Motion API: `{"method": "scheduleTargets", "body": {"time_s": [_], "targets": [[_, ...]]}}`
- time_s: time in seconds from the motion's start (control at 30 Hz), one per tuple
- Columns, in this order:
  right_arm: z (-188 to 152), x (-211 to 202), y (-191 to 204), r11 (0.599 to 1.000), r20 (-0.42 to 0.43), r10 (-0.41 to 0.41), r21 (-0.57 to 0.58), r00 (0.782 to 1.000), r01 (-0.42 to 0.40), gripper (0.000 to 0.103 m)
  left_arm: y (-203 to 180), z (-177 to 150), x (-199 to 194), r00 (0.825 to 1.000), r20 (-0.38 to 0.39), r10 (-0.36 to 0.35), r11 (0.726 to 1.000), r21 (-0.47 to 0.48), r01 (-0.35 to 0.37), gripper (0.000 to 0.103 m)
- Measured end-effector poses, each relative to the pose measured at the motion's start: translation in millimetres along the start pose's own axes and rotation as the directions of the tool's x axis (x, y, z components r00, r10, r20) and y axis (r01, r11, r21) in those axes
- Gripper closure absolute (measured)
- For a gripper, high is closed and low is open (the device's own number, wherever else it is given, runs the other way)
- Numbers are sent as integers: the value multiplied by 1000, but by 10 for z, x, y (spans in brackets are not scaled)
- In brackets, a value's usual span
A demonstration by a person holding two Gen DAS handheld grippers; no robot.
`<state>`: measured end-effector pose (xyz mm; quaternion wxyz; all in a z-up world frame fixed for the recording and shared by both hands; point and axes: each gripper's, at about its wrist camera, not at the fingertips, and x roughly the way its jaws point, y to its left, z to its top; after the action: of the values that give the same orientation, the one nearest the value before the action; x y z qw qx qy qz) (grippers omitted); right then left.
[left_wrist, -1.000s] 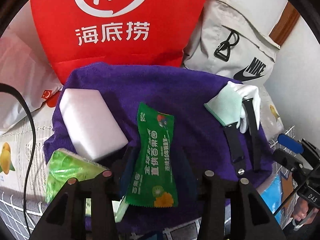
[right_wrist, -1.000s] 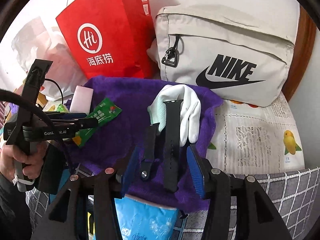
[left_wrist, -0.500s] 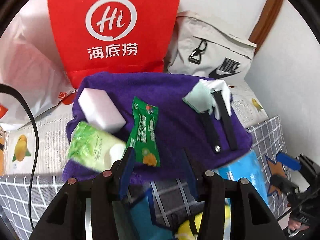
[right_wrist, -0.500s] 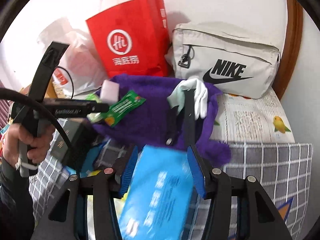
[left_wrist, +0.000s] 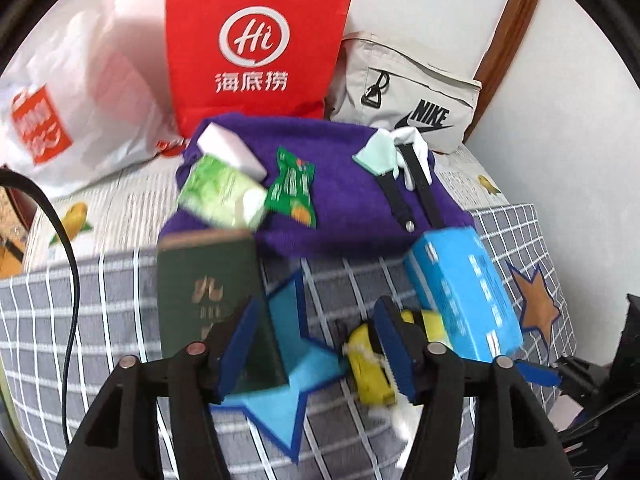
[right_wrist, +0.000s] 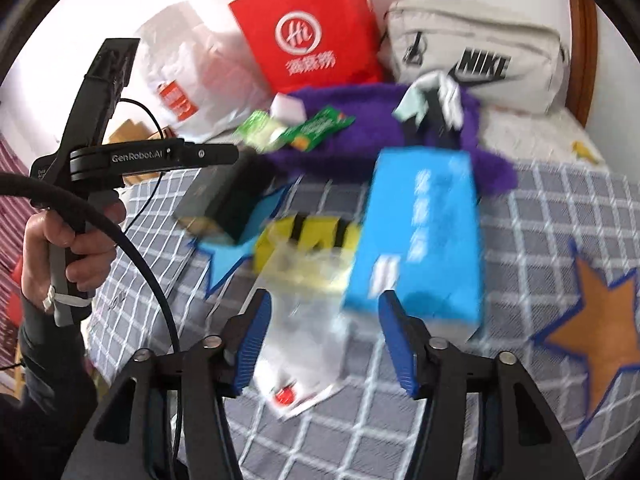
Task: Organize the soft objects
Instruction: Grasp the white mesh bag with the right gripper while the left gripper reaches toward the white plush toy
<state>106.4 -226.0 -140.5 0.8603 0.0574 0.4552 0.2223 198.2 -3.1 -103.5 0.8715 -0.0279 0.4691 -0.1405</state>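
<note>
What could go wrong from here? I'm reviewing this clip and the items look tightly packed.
The blue tissue pack partly overlaps the purple towel's near edge, so dragging either may shift the other.

The yellow packet lies partly behind the open left gripper's right finger and could be nudged.

Both views are motion-blurred, and the clear plastic wrapper in front of the open right gripper is hard to make out, so a grab may miss.
</note>
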Motion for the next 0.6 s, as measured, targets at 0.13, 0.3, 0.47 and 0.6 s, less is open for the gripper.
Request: {"method": "scheduleTargets", "body": {"time_s": [0.13,0.3,0.47,0.6], "targets": [[-207,128,128,1000,-39,-21,-20,999,21,44,39,-294,-42,1000,-7,-23,999,-25,23,41],[-340,331,78,999,-78,-29,19,997,31,44,74,-652,-36,999,-39,-38,998,-43,36,41],[-336,554,44,998,-84,-22,50,996,26,44,85,-899,-44,996,-61,-64,997,-46,62,41],[-314,630,101,998,-56,-53,24,997,54,80,87,-1030,-70,995,-72,-66,997,-38,63,41]]}}
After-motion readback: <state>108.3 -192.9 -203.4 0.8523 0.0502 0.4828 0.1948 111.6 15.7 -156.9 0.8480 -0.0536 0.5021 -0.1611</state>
